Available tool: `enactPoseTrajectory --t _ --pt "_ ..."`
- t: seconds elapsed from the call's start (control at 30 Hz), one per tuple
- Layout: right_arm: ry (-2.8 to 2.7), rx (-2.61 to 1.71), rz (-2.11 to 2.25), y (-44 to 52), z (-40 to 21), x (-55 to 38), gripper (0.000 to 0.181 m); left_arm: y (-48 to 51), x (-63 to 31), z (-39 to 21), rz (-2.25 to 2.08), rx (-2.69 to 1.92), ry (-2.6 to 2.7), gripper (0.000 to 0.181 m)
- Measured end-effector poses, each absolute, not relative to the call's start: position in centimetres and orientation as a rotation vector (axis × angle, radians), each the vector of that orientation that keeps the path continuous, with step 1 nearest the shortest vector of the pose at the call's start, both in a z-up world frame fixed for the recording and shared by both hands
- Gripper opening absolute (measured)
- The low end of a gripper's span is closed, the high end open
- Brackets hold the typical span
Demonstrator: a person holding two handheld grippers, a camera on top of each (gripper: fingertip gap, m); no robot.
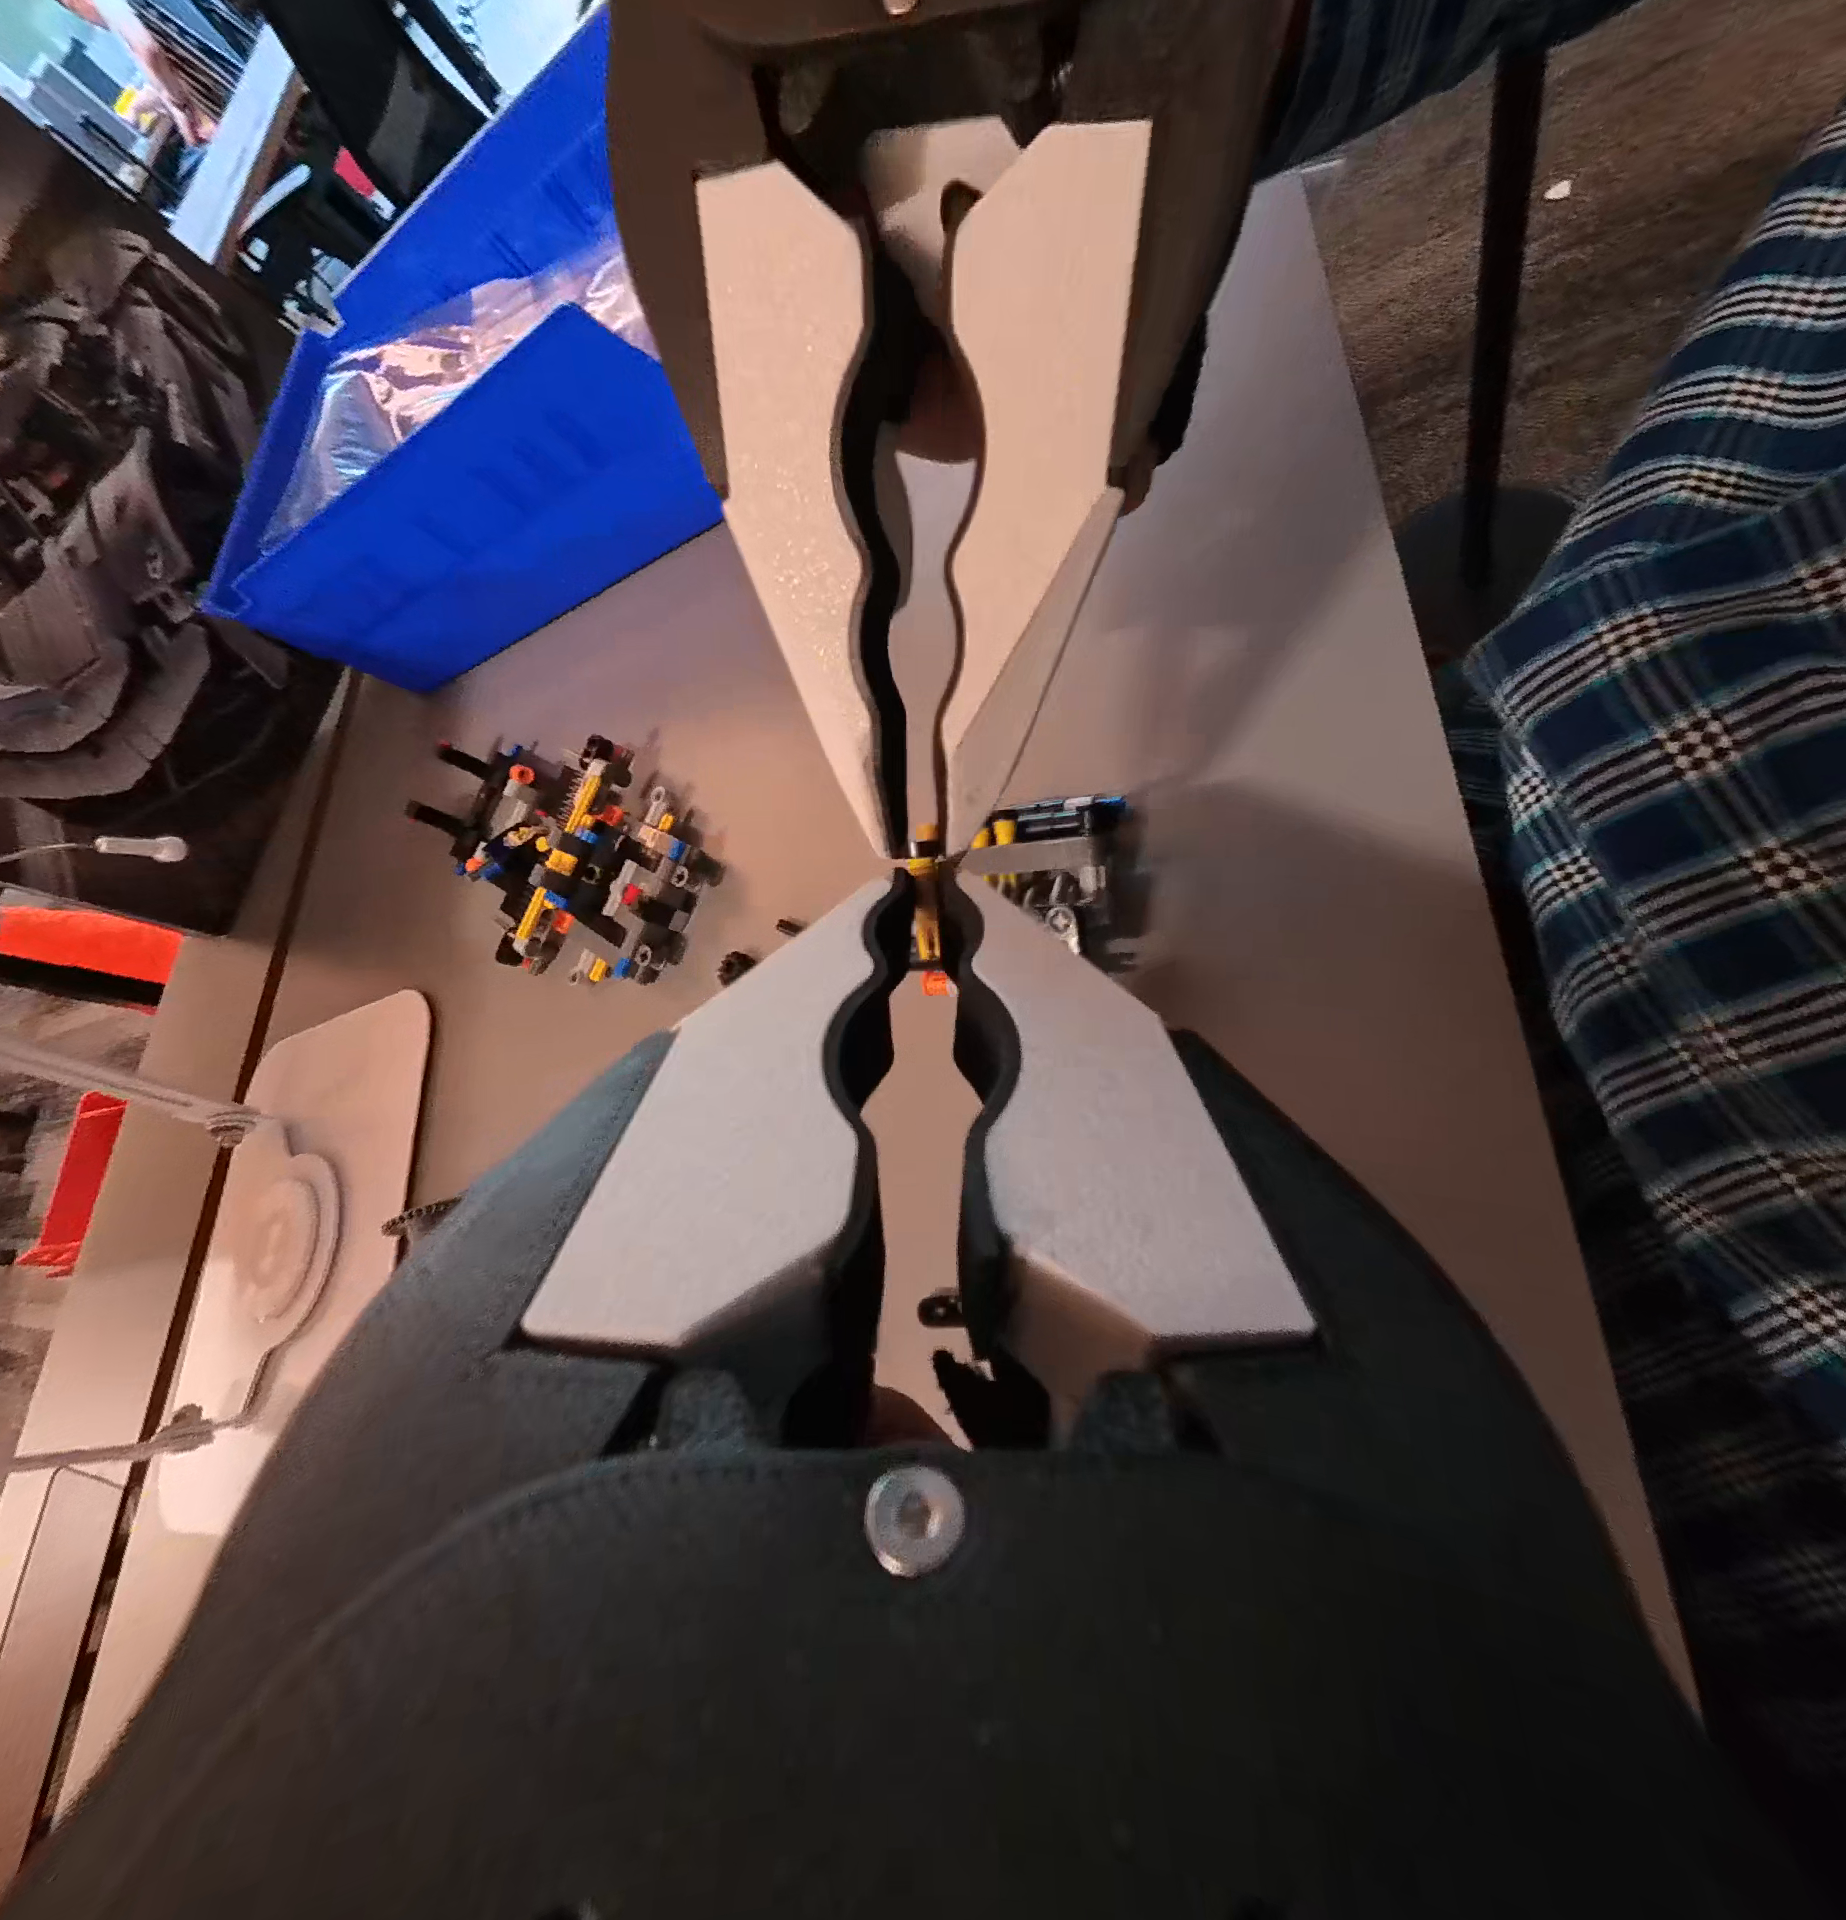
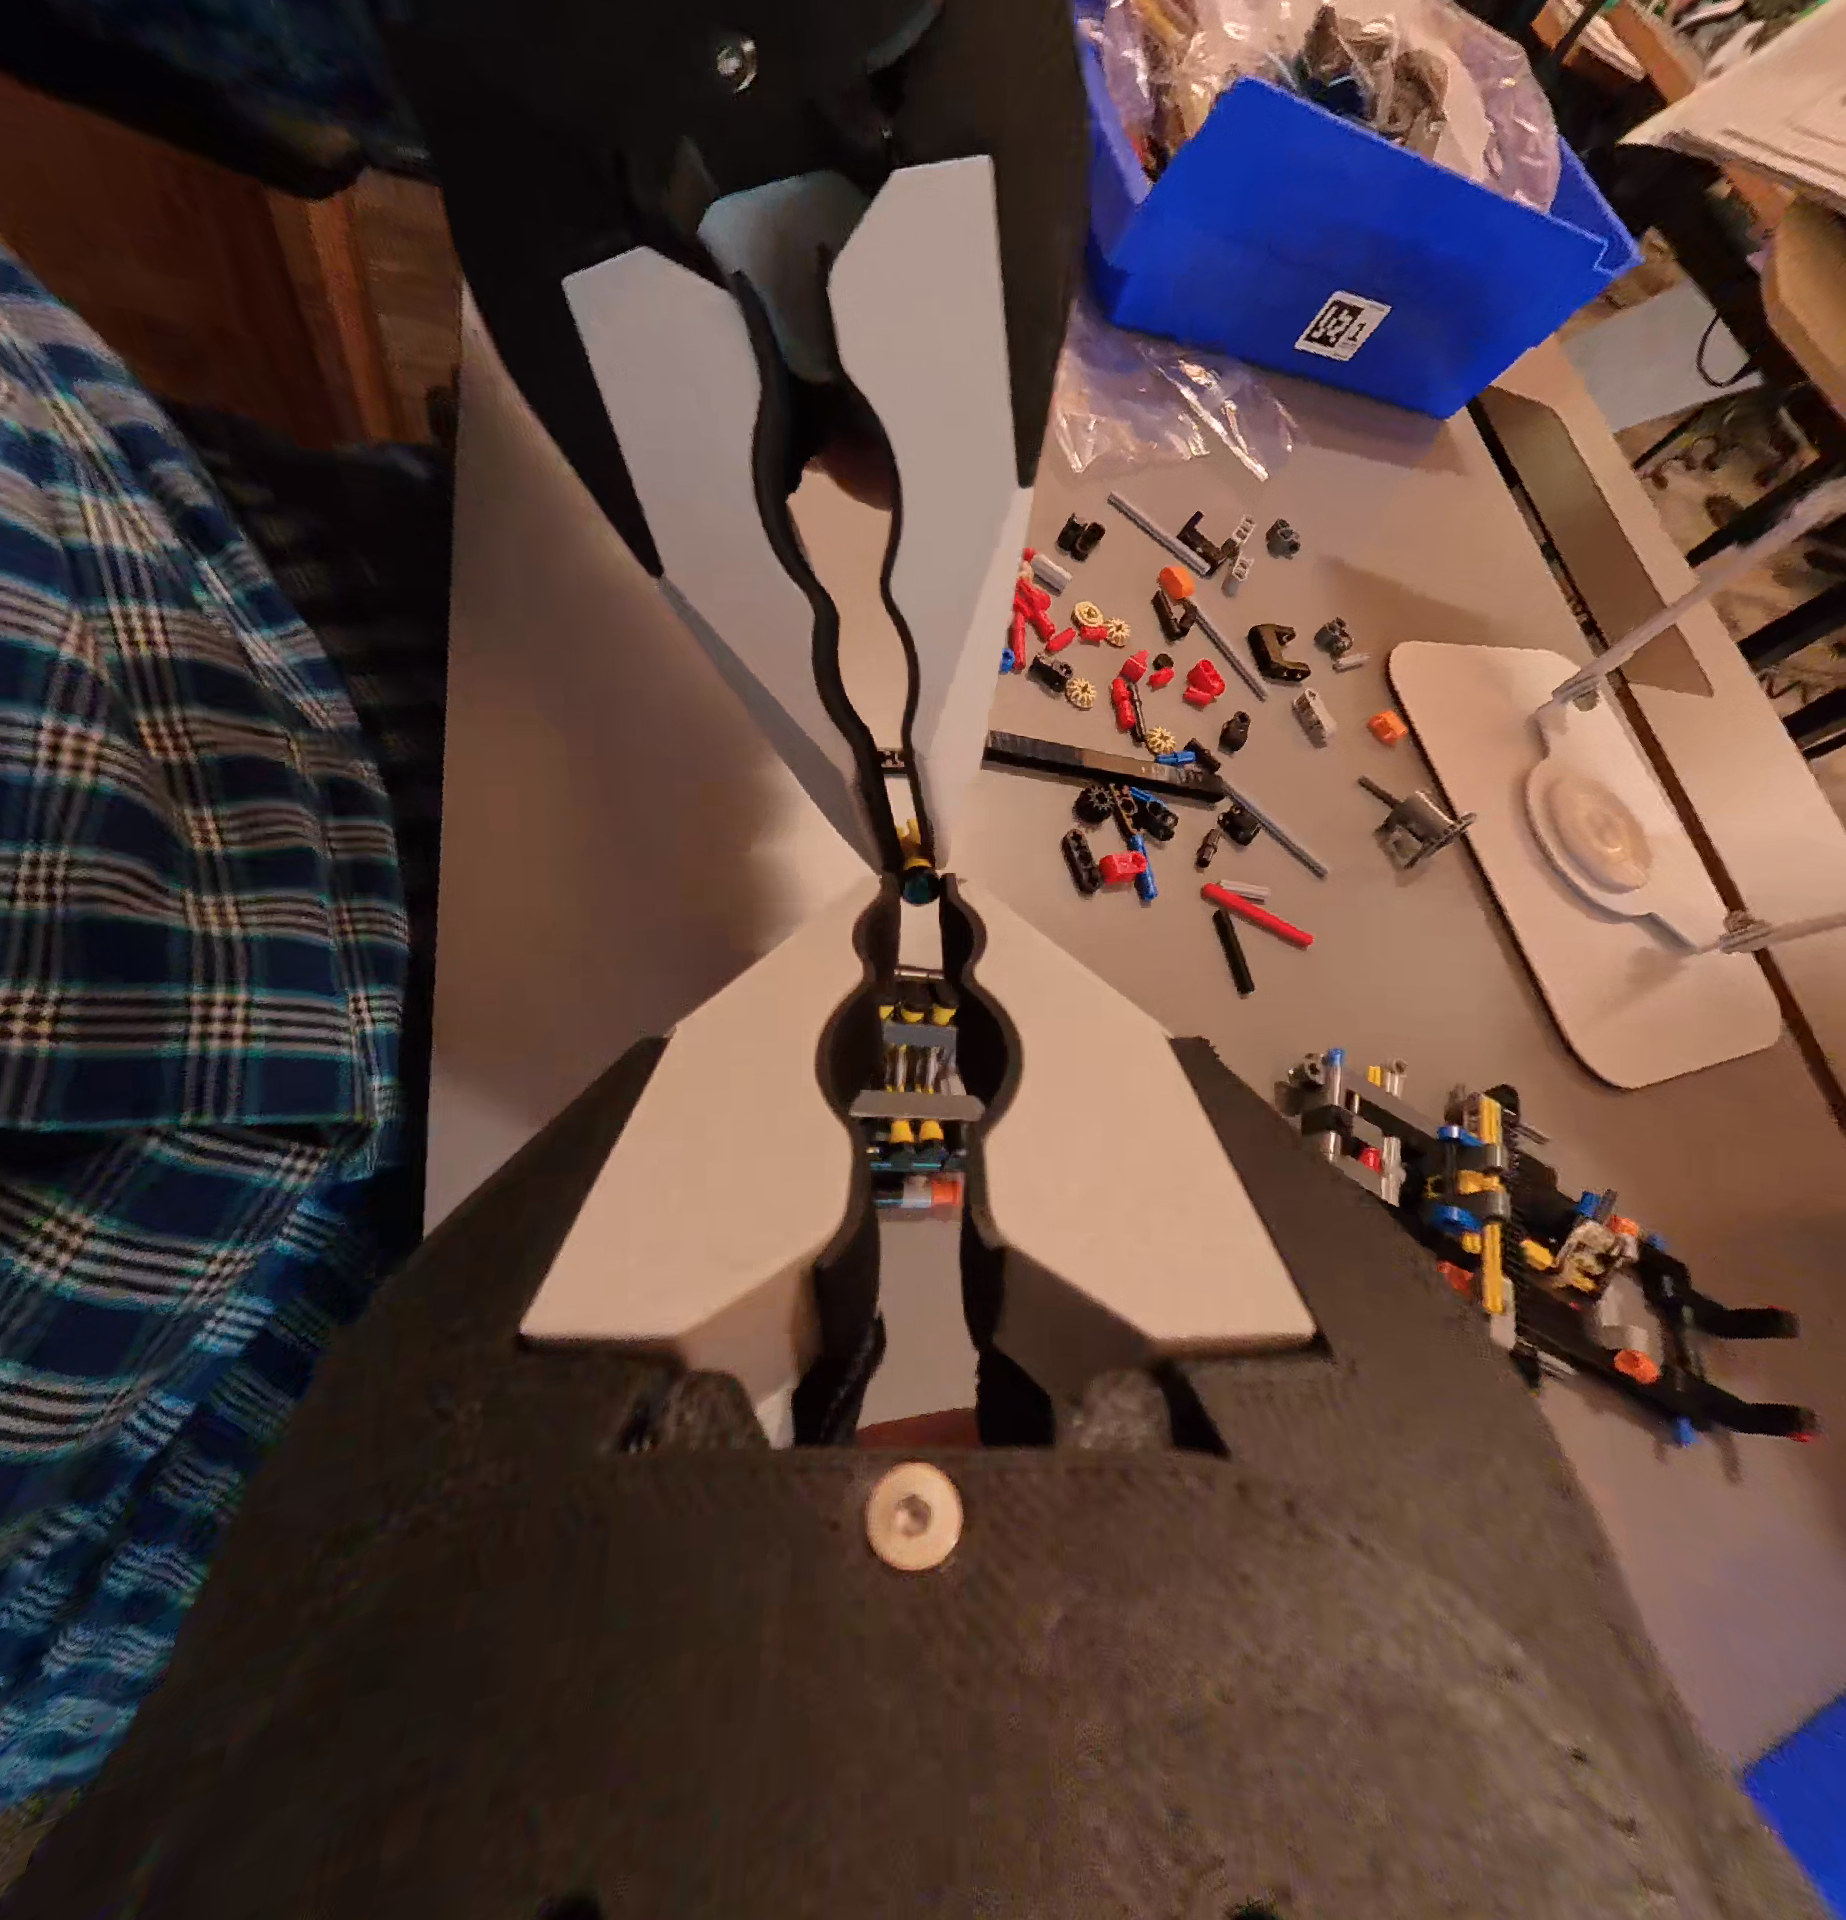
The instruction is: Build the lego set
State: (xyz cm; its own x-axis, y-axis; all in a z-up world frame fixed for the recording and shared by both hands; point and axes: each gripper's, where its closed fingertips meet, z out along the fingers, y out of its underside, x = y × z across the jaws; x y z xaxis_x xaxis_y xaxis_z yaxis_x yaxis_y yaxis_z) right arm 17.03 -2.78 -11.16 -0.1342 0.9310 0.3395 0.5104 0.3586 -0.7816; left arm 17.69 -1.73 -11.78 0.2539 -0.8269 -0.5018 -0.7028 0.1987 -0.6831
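Fingers of both grippers meet tip to tip above the grey worktop (image 2: 1521, 1558). Left gripper (image 1: 924, 883) fingers are closed, pinching a small yellow-and-black lego pin piece (image 1: 927, 914). Right gripper (image 2: 914, 883) fingers are closed too, their tips at a small dark, teal-tipped piece (image 2: 917, 883), with a grey, yellow and black lego sub-assembly (image 2: 914, 1101) showing through the gap behind; whether that is gripped cannot be told.

Risk: misaligned tips could cock the pin or flick it away, and excess squeeze could split the sub-assembly.

Containers: a blue plastic bin (image 2: 1345, 260) holds clear plastic bags of parts.

On the worktop lie a larger black, grey and yellow lego chassis (image 2: 1521, 1236) and scattered loose lego pieces (image 2: 1158, 675).
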Motion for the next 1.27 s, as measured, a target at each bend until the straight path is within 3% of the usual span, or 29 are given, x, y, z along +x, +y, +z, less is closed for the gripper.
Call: enactPoseTrajectory --t 0.03,0.43,0.67,1.0,1.27 --pt "-1.799 -1.265 0.614 -2.9 -11.3 17.2 0.005 -1.8 17.8 -12.0 -0.168 -1.540 1.496 0.002" --pt "-1.633 -1.557 0.746 -1.5 -13.6 21.7 0.005 -0.7 18.2 -15.3 -0.410 -1.730 1.436 0.066" --pt "-1.598 -1.668 0.760 -1.2 -16.1 22.4 0.005 0.0 18.5 -18.3 -0.445 -1.829 1.482 0.079" --pt "-1.568 -1.742 0.811 -1.2 -17.2 21.9 0.005 0.3 19.0 -19.8 -0.475 -1.867 1.490 0.059" --pt "-1.465 -1.890 0.913 -1.2 -17.5 21.8 0.005 0.1 19.1 -19.6 -0.447 -1.856 1.455 0.055"
